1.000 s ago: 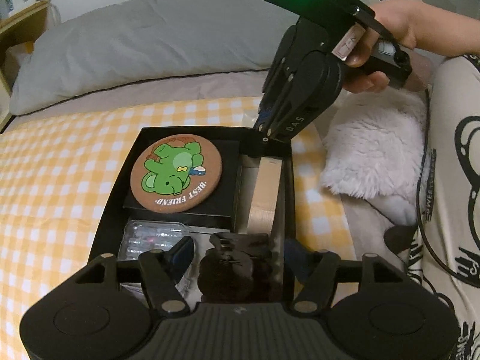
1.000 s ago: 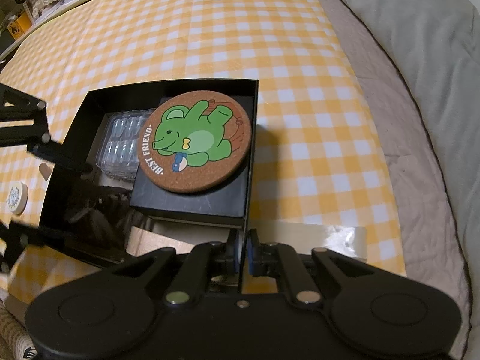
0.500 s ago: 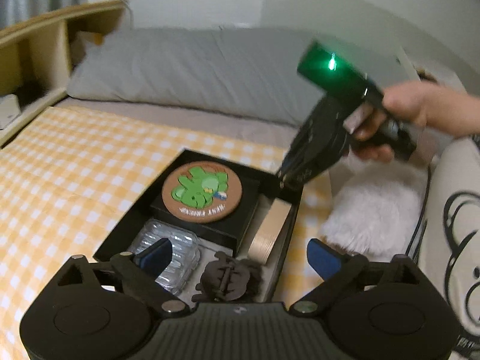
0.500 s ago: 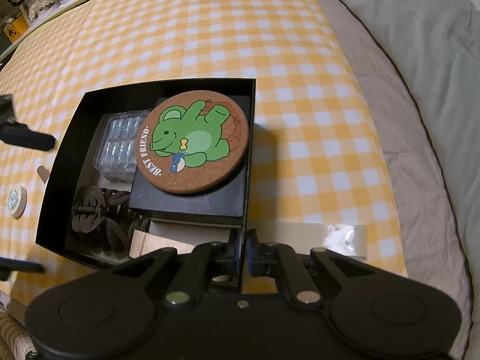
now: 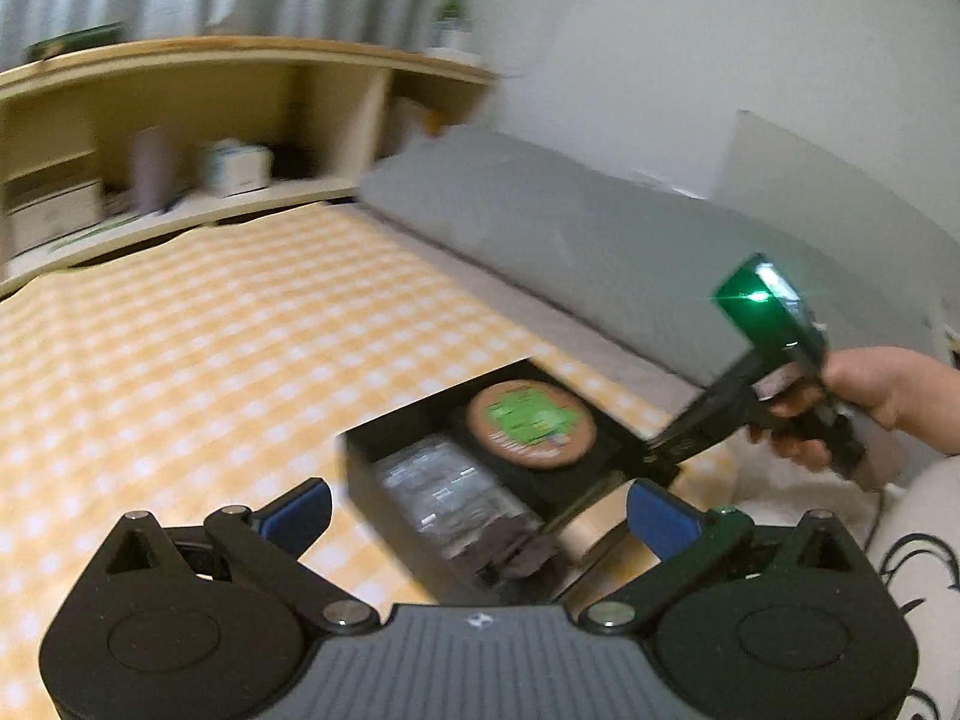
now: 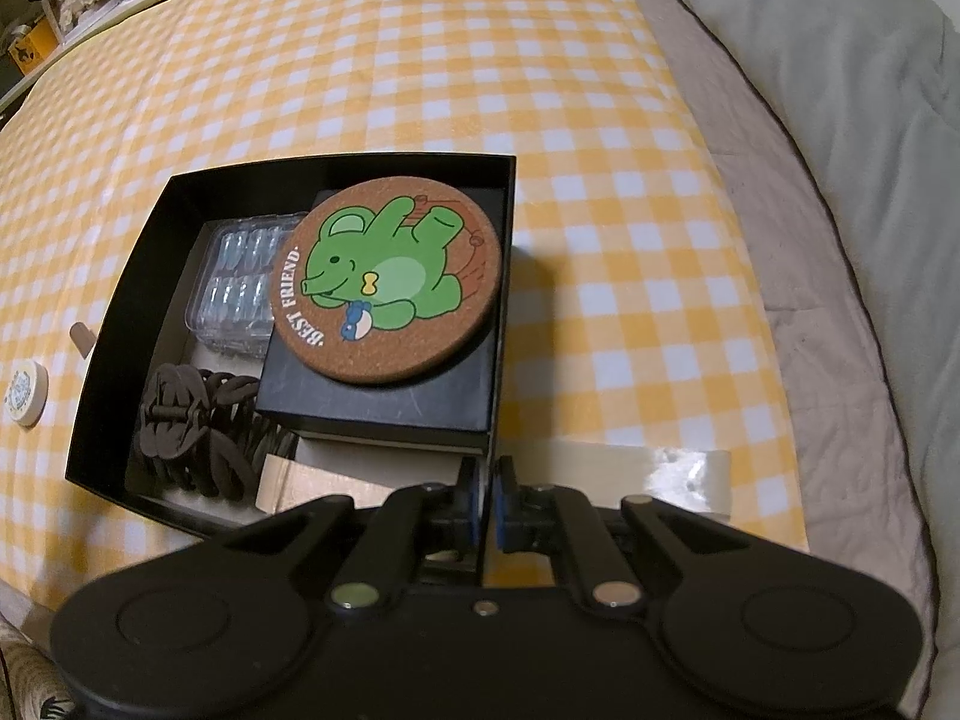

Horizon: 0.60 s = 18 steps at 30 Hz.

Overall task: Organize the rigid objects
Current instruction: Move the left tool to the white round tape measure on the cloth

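Here the right gripper [image 6: 485, 501] has its jaws closed on the near wall of the black box [image 6: 150, 252], with the thin wall pinched between the two blue pads, so this hand is holding the box in place. The box lies directly ahead of these jaws. Inside it, just ahead of the jaws, a smaller black case [image 6: 384, 402] carries the round cork coaster [image 6: 390, 288] with the green animal; ahead and to the left are the clear plastic case [image 6: 240, 288] and the dark hair claw [image 6: 192, 420].

The left gripper [image 5: 477, 507] has jaws that are opening, now very wide, and nothing is between them; the box [image 5: 384, 480] sits below and ahead of them, slightly to the right.

Outside the box, to the left of the right jaws, a small round white tin [image 6: 25, 391] rests on the yellow checked cloth [image 6: 420, 60], close beside the left wall of the box. I think this is the next thing to collect. It is round, so it has no long axis to align with. The free left hand is the better one for it, since the right jaws are occupied.
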Tool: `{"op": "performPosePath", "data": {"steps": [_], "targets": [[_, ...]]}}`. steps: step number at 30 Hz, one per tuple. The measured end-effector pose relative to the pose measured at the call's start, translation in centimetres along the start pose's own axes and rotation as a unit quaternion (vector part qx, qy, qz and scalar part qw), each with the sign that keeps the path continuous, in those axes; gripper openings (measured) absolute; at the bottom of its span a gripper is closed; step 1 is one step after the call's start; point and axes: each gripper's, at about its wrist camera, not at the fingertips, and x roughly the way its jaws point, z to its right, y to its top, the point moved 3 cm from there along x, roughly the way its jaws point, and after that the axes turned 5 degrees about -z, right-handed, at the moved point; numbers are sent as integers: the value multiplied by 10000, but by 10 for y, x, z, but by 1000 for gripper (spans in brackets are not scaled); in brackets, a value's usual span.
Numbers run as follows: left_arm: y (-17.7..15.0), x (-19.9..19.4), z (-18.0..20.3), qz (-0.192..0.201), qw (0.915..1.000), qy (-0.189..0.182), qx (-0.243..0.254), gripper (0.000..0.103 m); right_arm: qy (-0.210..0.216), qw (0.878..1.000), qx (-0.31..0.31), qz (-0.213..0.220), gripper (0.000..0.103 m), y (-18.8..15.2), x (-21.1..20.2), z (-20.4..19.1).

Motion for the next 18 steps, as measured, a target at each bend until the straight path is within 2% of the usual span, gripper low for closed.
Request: {"op": "performPosePath", "data": {"steps": [7, 10, 18], "targets": [[-41, -12, -41, -80, 9953, 747, -619, 103, -37, 10000, -57, -44, 6, 0, 2, 0], [-64, -12, -64, -247, 9888, 1118, -961, 103, -84, 9999, -106, -60, 6, 2, 3, -1], [-108, -9, -112, -768, 9675, 1694, -1715, 103, -89, 9999, -122, -68, 6, 1, 3, -1]]}}
